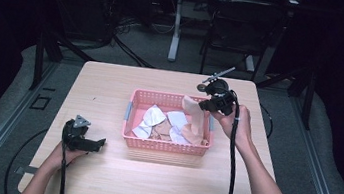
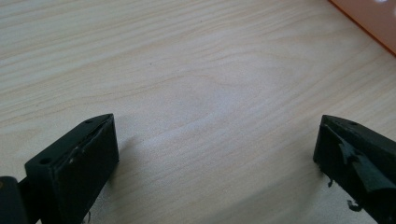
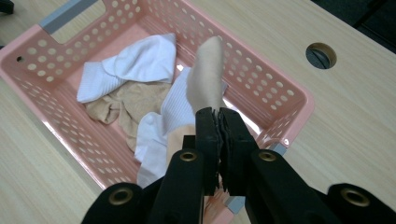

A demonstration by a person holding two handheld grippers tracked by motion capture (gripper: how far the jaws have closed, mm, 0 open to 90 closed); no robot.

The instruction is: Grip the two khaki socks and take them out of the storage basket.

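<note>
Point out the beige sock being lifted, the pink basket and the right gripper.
beige sock (image 3: pixel 205 70), right gripper view, its hanging middle.
pink basket (image 1: pixel 163 146), high view, its near wall.
right gripper (image 3: pixel 219 116), right gripper view, between its fingertips.

One pink basket (image 3: pixel 280 100) sits on one counter (image 1: pixel 100 168). Socks: one beige sock (image 3: pixel 205 79) hangs from the right tongs (image 3: pixel 219 114); below them lie two white socks (image 3: pixel 140 63), maybe a third, and one or two more beige ones (image 3: pixel 123 105), bunched together. Two tongs altogether, with the left tongs (image 1: pixel 98 143).
</note>
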